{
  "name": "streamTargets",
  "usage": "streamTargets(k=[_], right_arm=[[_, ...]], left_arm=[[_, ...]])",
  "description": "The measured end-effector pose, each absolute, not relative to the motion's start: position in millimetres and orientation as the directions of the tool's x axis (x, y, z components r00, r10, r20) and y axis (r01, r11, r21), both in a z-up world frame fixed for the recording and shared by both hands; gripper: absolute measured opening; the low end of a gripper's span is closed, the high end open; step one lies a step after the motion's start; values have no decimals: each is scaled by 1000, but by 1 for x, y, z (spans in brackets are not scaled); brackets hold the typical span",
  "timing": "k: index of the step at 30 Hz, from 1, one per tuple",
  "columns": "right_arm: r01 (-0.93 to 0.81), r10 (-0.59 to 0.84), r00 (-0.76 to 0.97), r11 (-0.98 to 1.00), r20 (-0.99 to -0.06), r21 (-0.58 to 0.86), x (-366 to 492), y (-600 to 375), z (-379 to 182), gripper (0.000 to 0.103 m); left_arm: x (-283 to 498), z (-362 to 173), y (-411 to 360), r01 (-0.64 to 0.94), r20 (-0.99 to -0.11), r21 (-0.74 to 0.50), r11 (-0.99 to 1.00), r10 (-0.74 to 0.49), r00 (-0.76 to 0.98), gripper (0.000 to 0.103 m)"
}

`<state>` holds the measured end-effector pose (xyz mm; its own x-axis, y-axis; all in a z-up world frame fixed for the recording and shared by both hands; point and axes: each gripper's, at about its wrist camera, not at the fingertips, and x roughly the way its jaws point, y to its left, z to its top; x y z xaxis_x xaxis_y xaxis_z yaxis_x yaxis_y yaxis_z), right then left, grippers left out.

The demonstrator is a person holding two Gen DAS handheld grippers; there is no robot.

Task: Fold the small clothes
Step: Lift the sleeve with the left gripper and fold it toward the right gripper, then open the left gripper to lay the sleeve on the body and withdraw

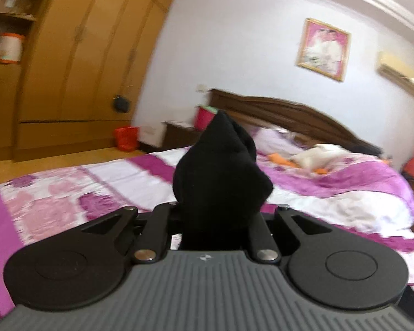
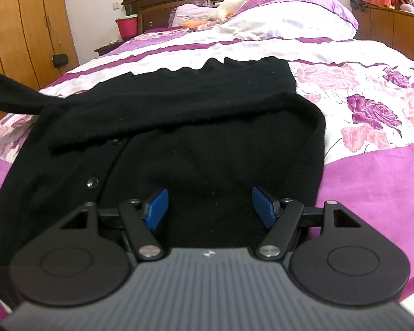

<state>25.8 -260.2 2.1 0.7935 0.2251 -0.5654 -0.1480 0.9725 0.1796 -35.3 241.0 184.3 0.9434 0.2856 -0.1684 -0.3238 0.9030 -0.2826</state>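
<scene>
A black buttoned cardigan [image 2: 179,138] lies spread on the floral purple bedspread [image 2: 358,104], with one sleeve folded across its chest. Its other sleeve [image 2: 11,93] rises off the bed toward the left edge of the right wrist view. My left gripper [image 1: 215,193] is shut on that sleeve's end [image 1: 220,165]; the bunched black cloth hides its fingers and stands up above the bed. My right gripper [image 2: 209,207] is open low over the cardigan's lower part. Its blue pads [image 2: 157,207] are wide apart, with nothing pinched between them.
A wooden wardrobe [image 1: 82,55] stands at the left, with a red bin [image 1: 125,138] on the floor. A pink bucket [image 2: 127,26] sits on the nightstand. The dark headboard [image 1: 289,110], pillows and a white plush toy [image 1: 317,157] are at the far end.
</scene>
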Motion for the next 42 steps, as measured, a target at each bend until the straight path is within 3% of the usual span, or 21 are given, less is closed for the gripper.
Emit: streamTargets(k=[8, 13, 20, 28, 30, 32, 34, 39, 42], right_arm=[[-127, 242, 798, 963, -552, 238, 21, -272, 11, 69], [-127, 247, 802, 960, -544, 249, 18, -277, 13, 69], [-137, 251, 810, 960, -530, 245, 13, -282, 11, 69], [-144, 259, 809, 958, -528, 249, 14, -284, 10, 69], [-146, 257, 808, 959, -531, 242, 15, -282, 9, 69], [-145, 255, 805, 960, -535, 240, 16, -281, 8, 69], [-138, 251, 804, 961, -539, 241, 17, -280, 8, 69], [-133, 237, 802, 966, -549, 224, 17, -277, 9, 69], [-128, 234, 801, 966, -552, 224, 19, -276, 8, 69]], left_arm=[[-21, 207, 155, -42, -141, -366, 929, -11, 990, 14], [6, 197, 77, 96, -168, -380, 920, -171, 971, 14], [45, 139, -19, 189, -307, -398, 898, -324, 895, 14], [68, 52, -57, 205, -474, -350, 914, -362, 803, 16], [71, 41, -64, 232, -491, -322, 918, -371, 788, 24], [68, 37, -70, 261, -510, -271, 927, -368, 777, 48], [62, 34, -74, 271, -524, -201, 941, -337, 782, 64], [42, 40, -81, 273, -550, -44, 961, -251, 797, 70], [26, 46, -76, 271, -560, -25, 962, -238, 794, 72]])
